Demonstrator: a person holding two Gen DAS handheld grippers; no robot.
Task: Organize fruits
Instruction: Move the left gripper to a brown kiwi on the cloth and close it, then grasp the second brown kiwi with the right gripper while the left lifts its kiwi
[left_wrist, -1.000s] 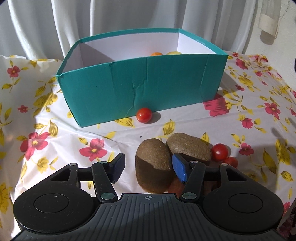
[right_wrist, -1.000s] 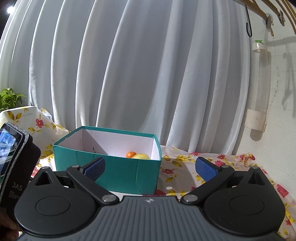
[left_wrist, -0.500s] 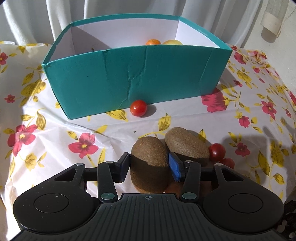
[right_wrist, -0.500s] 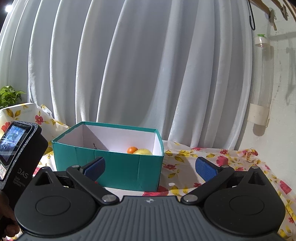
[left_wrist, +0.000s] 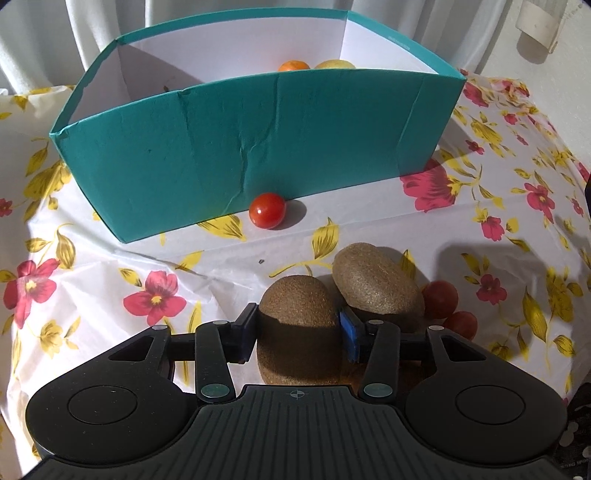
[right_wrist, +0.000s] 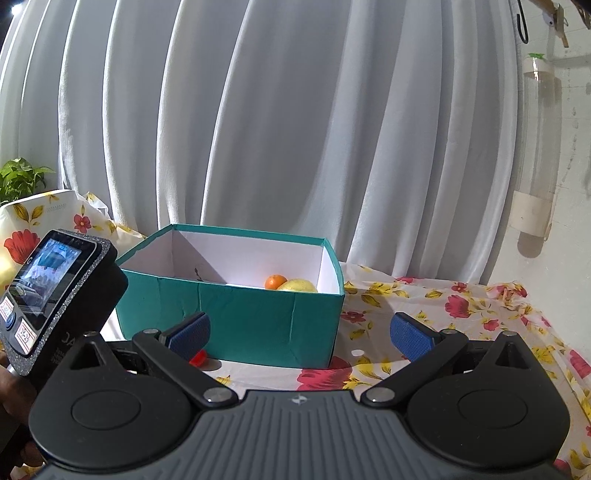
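A: Left gripper (left_wrist: 297, 330) — state?

B: Clamped on the near kiwi (left_wrist: 295, 325); both pads are seen pressed to its flanks, low on the fruit. Grip taken across the narrow width, probably so it is not squeezed out. The kiwi is not yet lifted off the floral tablecloth (left_wrist: 92, 295).

A: Around it?

B: A second kiwi (left_wrist: 376, 290) is touched on the right, and two cherry tomatoes (left_wrist: 441, 295) are tucked beyond that. Another cherry tomato (left_wrist: 267, 210) is lodged against the front wall of the teal box (left_wrist: 258, 147).

A: Box contents?

B: An orange (left_wrist: 293, 65) and a yellow fruit (left_wrist: 334, 64) at the far right corner; the box is judged to be the drop target.

A: Right gripper (right_wrist: 299, 330)?

B: Held spread wide with nothing between the pads, parked clear of the work, aimed at the box.
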